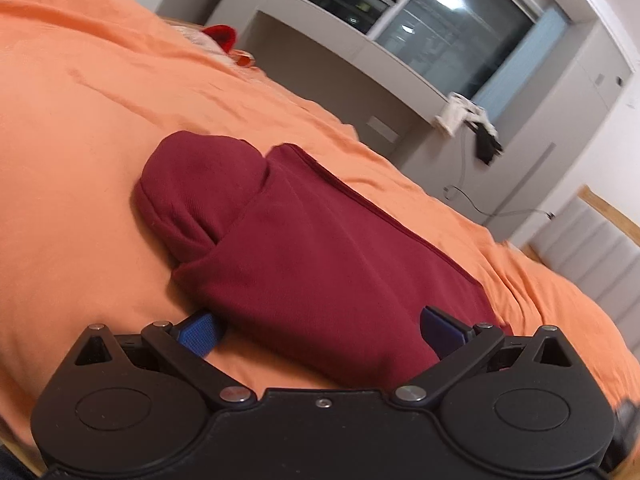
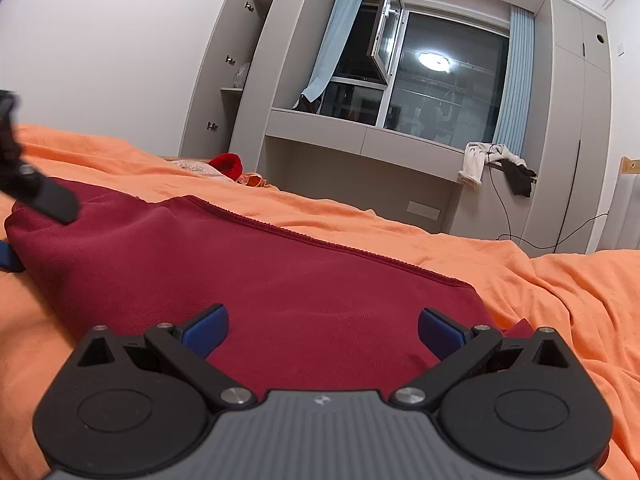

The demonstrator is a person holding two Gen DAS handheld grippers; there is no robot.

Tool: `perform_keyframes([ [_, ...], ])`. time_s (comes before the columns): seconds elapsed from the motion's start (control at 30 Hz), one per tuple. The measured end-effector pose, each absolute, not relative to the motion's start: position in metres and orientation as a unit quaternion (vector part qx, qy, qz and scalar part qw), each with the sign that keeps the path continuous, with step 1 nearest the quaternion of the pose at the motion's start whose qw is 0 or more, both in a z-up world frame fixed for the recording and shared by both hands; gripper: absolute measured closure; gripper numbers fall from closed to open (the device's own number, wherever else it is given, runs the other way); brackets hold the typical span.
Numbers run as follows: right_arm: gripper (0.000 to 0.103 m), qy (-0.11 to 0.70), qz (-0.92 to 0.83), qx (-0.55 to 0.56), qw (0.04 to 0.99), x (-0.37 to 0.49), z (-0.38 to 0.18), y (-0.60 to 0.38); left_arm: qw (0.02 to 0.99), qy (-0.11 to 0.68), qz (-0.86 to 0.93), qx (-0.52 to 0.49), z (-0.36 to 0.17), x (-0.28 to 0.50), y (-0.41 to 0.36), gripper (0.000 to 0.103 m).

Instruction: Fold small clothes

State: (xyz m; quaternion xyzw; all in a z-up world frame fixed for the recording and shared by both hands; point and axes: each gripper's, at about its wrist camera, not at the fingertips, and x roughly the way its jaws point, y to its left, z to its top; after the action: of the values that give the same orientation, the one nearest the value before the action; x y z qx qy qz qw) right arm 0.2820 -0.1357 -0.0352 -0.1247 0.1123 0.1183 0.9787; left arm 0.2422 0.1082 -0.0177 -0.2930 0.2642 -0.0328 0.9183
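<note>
A dark red garment (image 1: 304,248) lies folded on the orange bed cover (image 1: 80,128), with a rounded bunched part at its far left end. My left gripper (image 1: 320,330) is open, its blue pads (image 1: 200,332) spread on either side of the garment's near edge. In the right wrist view the same garment (image 2: 260,280) spreads across the bed cover (image 2: 560,280). My right gripper (image 2: 322,330) is open, its pads (image 2: 206,330) wide apart over the garment's near edge. The left gripper's black finger (image 2: 48,196) shows at the left edge over the garment's far corner.
A bright red cloth (image 2: 228,164) and pale items lie at the bed's far edge. Behind stand grey cabinets, a window desk (image 2: 360,140) with clothes (image 2: 496,164) hanging off it, and cables on the wall. A padded headboard (image 1: 592,240) is at the right.
</note>
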Motion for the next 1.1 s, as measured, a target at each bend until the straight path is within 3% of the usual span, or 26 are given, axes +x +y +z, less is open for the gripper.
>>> perform_keyframes([
  [1.1, 0.0, 0.104, 0.115, -0.129, 0.98, 0.275, -0.036, -0.13, 0.932, 0.25, 0.015, -0.262, -0.018, 0.259, 0.102, 0.001],
])
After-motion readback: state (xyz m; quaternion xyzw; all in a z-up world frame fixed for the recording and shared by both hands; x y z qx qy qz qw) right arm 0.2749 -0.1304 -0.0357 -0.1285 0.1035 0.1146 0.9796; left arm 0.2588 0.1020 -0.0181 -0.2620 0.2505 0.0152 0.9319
